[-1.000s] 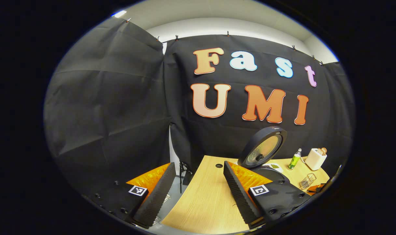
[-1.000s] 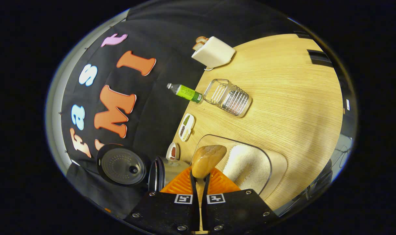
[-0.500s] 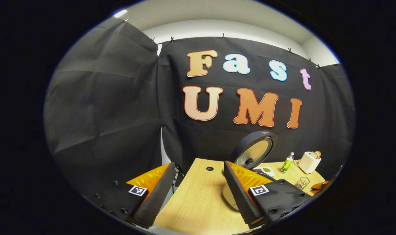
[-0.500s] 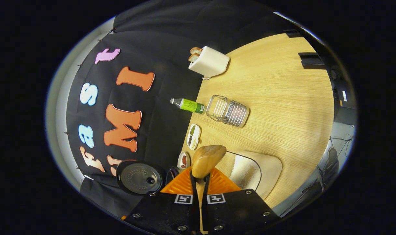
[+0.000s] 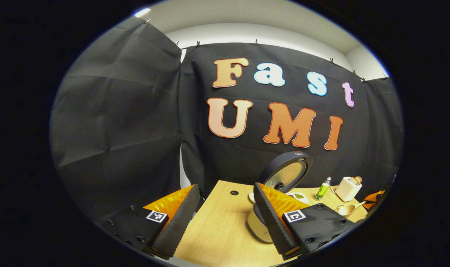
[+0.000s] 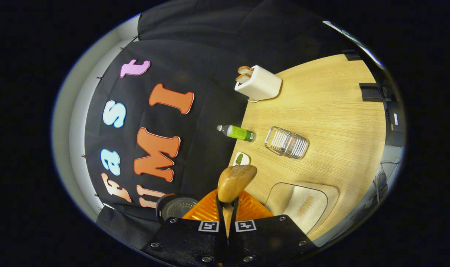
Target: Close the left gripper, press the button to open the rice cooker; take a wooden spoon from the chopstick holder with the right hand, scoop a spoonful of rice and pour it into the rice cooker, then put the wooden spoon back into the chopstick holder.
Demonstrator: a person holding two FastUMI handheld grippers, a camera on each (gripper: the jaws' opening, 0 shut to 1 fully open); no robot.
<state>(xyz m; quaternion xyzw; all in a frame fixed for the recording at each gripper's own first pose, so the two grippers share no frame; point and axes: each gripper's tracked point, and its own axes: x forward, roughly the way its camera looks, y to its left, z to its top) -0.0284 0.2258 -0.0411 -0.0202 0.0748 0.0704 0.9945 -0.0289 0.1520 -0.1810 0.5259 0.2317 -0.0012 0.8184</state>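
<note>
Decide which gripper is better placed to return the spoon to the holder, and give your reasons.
Right. The right gripper is shut on the wooden spoon, with the wire chopstick holder ahead. The left gripper is open and empty.

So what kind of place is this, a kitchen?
Probably a pretend kitchen in a recording booth: a wooden table with a rice cooker and toaster, black cloth wall behind.

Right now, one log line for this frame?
left gripper: open, idle | right gripper: shut on wooden spoon | rice cooker lid: open | chopstick holder: empty
</note>
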